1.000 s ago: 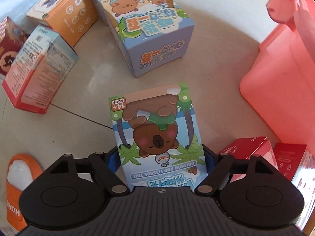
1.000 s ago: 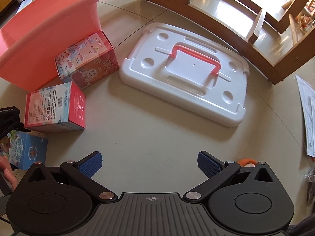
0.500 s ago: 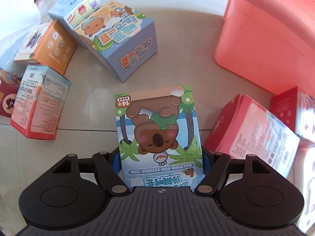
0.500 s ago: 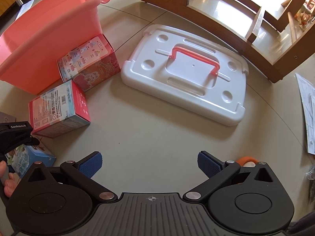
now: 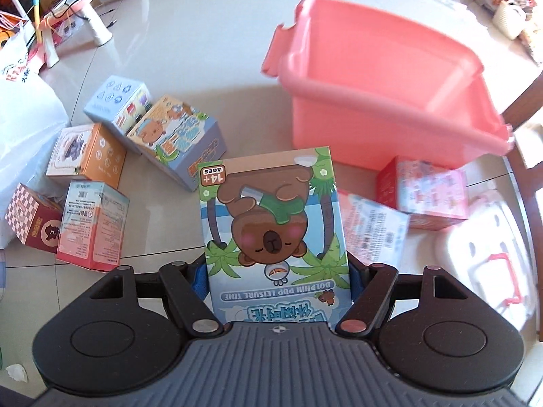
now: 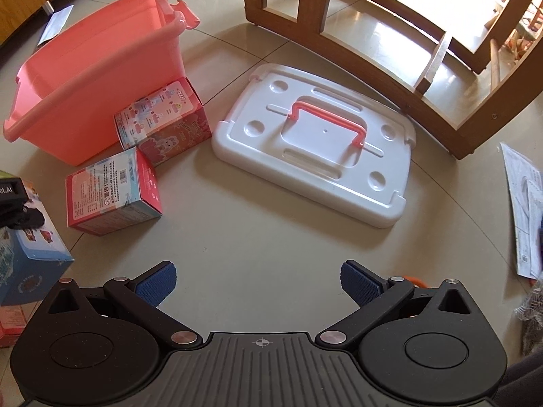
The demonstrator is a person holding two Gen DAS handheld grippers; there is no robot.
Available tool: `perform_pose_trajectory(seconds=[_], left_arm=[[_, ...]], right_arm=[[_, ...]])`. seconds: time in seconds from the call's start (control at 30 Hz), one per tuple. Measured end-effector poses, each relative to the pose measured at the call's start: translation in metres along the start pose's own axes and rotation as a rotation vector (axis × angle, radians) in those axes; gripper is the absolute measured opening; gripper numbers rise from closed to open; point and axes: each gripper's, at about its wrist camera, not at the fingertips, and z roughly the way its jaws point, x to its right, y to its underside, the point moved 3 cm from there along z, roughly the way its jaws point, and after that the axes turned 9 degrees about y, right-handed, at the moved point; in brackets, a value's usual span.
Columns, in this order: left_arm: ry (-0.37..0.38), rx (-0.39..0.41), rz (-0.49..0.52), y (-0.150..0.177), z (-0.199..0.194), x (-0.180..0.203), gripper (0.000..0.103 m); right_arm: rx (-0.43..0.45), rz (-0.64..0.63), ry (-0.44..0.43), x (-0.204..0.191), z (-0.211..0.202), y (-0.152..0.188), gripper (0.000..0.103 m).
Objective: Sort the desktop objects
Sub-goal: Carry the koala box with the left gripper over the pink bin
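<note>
Lifting the bear box clear of the floor, my left gripper stays clenched on it, now nearer the pink bin, ready to drop in. Right gripper hangs released, empty.

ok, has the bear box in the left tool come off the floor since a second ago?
Yes. The bear box, clamped in the left tool, has gone up: the floor boxes look smaller, and the pink bin's open top now shows.
</note>
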Motion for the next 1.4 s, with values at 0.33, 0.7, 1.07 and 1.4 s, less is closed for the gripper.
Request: perform_pose_trajectory(seconds=[0.33, 0.7, 1.07, 1.4], left_arm=[[0.083, 0.043, 0.052, -0.027, -0.054, 0.019, 0.073], [0.157, 0.073, 0.050, -0.084, -0.052, 0.036, 0.072], [0.166, 0.040, 0.084, -0.128, 0.012, 0.049, 0.072], [0.223, 0.070, 0.115, -0.169, 0.039, 0.060, 0.072]], right_arm=[[0.006, 0.054, -0.029, 0.013, -0.011, -0.002, 0.103], [-0.005, 0.090, -0.037, 0.023, -0.004, -0.002, 0.103], [-0.004, 0.114, -0.041, 0.013, 0.019, -0.007, 0.103], [0.002, 0.061, -0.042, -0.011, 0.030, -0.011, 0.103]])
